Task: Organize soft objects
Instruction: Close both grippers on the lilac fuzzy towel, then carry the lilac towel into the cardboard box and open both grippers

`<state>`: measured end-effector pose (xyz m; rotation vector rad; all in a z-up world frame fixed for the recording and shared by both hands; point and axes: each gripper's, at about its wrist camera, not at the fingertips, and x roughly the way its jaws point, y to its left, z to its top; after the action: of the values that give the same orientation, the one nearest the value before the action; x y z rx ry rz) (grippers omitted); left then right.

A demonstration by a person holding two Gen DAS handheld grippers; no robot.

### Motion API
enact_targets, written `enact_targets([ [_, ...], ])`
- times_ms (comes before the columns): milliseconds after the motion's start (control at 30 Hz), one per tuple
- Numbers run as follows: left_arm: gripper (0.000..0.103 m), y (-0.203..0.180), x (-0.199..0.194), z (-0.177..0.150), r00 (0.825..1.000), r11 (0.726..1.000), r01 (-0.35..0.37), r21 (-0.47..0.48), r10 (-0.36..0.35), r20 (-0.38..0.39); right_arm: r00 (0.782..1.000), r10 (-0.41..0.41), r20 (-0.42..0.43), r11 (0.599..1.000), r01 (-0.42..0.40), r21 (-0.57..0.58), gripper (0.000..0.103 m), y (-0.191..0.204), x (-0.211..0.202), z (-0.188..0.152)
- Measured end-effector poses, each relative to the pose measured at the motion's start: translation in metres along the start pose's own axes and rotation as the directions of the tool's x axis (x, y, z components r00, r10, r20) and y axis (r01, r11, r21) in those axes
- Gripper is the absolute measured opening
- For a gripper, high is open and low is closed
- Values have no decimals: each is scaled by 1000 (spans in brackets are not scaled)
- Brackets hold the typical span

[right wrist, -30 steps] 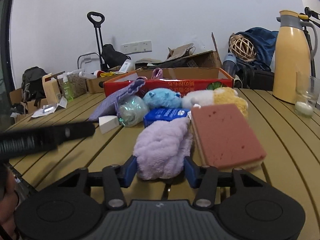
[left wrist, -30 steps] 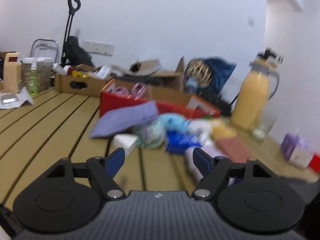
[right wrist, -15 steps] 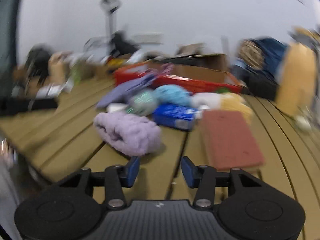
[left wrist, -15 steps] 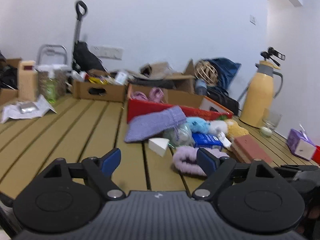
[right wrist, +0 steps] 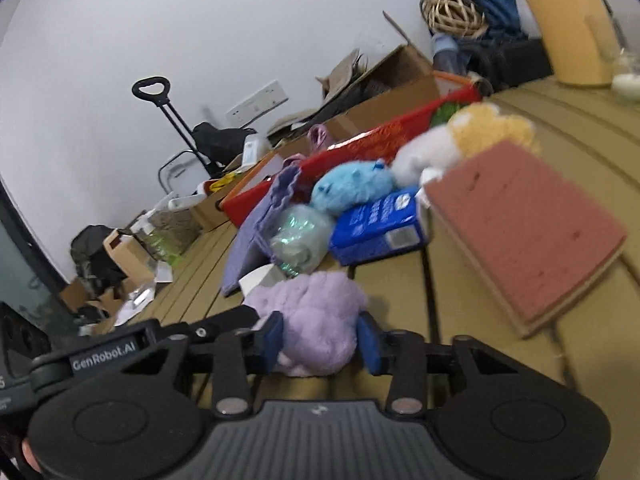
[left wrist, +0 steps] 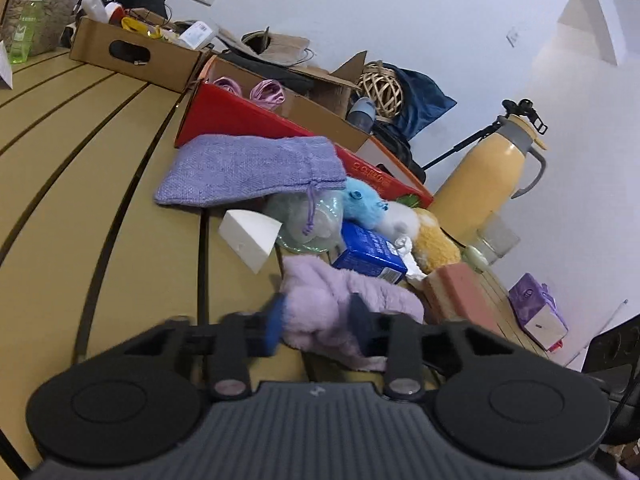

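A fluffy lilac plush (left wrist: 340, 300) lies on the slatted wooden table. My left gripper (left wrist: 318, 318) has its two fingers pressed into it from both sides. In the right wrist view the same plush (right wrist: 316, 320) sits between the fingers of my right gripper (right wrist: 320, 340), which also close on it. Behind it lie a purple knitted pouch (left wrist: 248, 170), a blue plush (left wrist: 362, 202), a white and yellow plush (left wrist: 424, 236), a blue tissue pack (left wrist: 370, 252), a pink sponge (right wrist: 524, 228) and a white foam wedge (left wrist: 250, 236).
A red cardboard box (left wrist: 244, 120) stands behind the pile, with brown boxes (left wrist: 132, 54) further back. A yellow thermos (left wrist: 488, 184) and a glass (left wrist: 494, 240) stand at the right. A purple tissue box (left wrist: 538, 312) is near the right edge.
Both grippers have tilted and come in on the lilac plush. Their fingers have narrowed from wide open and now press on it from two sides.
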<state>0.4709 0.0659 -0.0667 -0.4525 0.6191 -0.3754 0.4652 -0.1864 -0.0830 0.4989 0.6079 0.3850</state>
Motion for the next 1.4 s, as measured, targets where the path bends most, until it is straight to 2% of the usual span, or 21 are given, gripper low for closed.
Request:
enact_targets([
  [67,18,-3,-4,0,1000,1000,-11,-17,11,17,1000,12,10,1000,-12,2,25,-1,1,0],
  [167,16,-18,-21,6,997,1000,21,-7,-20,75,999,37,8,999,-37,0,23,7,-5,9],
  [233,16,-30,-31,22,991,998,63,0,-63,115,996,67,54,997,-65,-50,23,20,-18,28],
  [333,16,-46,-18,71,981,991,134,19,-135,136,988,114,99,987,-102,-124,23,28,-27,85],
  [400,16,-54,12,112,975,982,187,10,-187,121,986,110,122,981,-88,-174,23,23,-16,133],
  [467,16,-62,55,155,975,979,204,-1,-203,92,989,79,126,980,-54,-193,23,12,7,181],
  [567,16,-82,126,209,990,991,118,57,-122,66,999,23,44,985,-15,-169,23,-15,69,259],
  [633,17,-90,174,233,998,996,48,69,-51,38,999,-40,-34,982,33,-183,23,-33,121,297],
  [667,17,-89,201,243,999,997,41,67,-41,0,994,-87,-68,984,75,-161,23,-45,146,311],
  [767,21,-70,268,249,995,999,-35,-13,34,-97,968,-222,-118,961,197,-195,23,-66,202,329],
  [800,36,-64,283,247,990,997,-67,-34,63,-127,956,-263,-130,947,230,-224,24,-70,216,330],
  [833,45,-59,293,245,985,995,-89,-47,81,-150,943,-294,-157,936,251,-246,27,-74,229,328],
  [867,45,-57,296,243,986,994,-94,-49,86,-145,930,-321,-181,922,263,-286,33,-74,239,324],
  [967,49,-58,288,241,990,996,-90,-9,88,-113,912,-393,-117,857,318,-406,33,-64,244,309],
  [1000,52,-60,280,242,991,996,-93,-1,93,-97,908,-403,-115,852,326,-410,34,-64,244,309],
  [1100,55,-70,255,251,992,994,-102,29,104,-71,917,-386,-95,862,322,-391,37,-54,225,315],
  [1200,56,-89,209,257,990,988,-129,90,134,-46,930,-364,-53,865,317,-388,39,-40,187,326],
  [1267,62,-105,172,260,990,982,-134,133,138,-18,941,-335,-41,872,294,-391,40,-22,153,332],
  [1300,68,-111,153,260,990,978,-138,154,140,-6,948,-316,-34,875,278,-396,41,-13,135,333],
  [1400,77,-131,86,254,986,958,-166,232,159,50,966,-257,-11,883,230,-408,53,13,75,329],
])
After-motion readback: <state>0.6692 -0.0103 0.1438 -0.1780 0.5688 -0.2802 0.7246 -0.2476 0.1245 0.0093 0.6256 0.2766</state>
